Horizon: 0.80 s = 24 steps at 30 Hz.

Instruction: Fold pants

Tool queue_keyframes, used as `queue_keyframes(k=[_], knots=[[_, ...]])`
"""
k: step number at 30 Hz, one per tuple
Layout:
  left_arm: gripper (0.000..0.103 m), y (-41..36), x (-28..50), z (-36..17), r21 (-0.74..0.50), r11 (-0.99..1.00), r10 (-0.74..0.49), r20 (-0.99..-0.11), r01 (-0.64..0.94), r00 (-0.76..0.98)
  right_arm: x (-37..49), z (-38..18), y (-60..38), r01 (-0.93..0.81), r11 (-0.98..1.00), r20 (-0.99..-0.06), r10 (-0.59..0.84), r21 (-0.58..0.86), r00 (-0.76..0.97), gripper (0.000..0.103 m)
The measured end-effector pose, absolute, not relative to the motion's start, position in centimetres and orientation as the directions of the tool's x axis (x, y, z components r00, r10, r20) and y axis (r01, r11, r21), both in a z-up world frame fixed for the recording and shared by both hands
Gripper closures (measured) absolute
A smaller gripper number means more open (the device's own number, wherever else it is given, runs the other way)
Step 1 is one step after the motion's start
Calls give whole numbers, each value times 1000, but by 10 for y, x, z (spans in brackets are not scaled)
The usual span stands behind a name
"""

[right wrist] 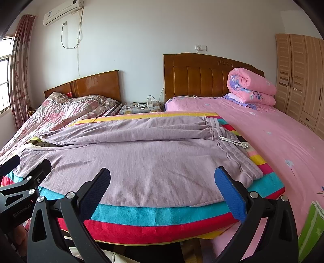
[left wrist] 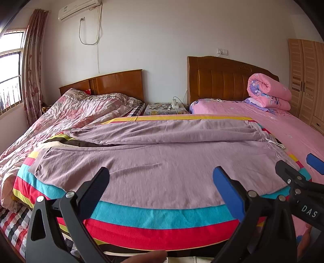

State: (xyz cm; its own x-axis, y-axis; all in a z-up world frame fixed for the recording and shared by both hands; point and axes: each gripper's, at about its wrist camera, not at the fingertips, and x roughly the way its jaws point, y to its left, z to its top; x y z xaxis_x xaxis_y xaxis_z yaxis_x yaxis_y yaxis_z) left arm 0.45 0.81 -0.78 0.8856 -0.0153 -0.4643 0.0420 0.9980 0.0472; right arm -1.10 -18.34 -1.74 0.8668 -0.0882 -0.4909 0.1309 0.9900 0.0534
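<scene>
Lilac pants (left wrist: 162, 165) lie flat, unfolded, on the striped blanket (left wrist: 158, 214). My left gripper (left wrist: 161, 184) and right gripper (right wrist: 162, 185) hover wide, empty, at the pants' near edge; all folding remains.

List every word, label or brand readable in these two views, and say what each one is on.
"DAS": white letters on the black body of the right gripper, seen from the left wrist view.
"GenRobot.AI": faint print on the black body of the left gripper, seen from the right wrist view.
Air conditioner: a small logo, too blurred to read.
Carved headboard: an emblem, not legible.
</scene>
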Motion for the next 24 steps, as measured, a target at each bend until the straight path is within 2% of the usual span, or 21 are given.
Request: queue_keyframes(k=[24], knots=[[1,13,6,-8,25,999,-25,-486,43,874,-11,-23,-181,122,991,-503,-78,56,861,4]])
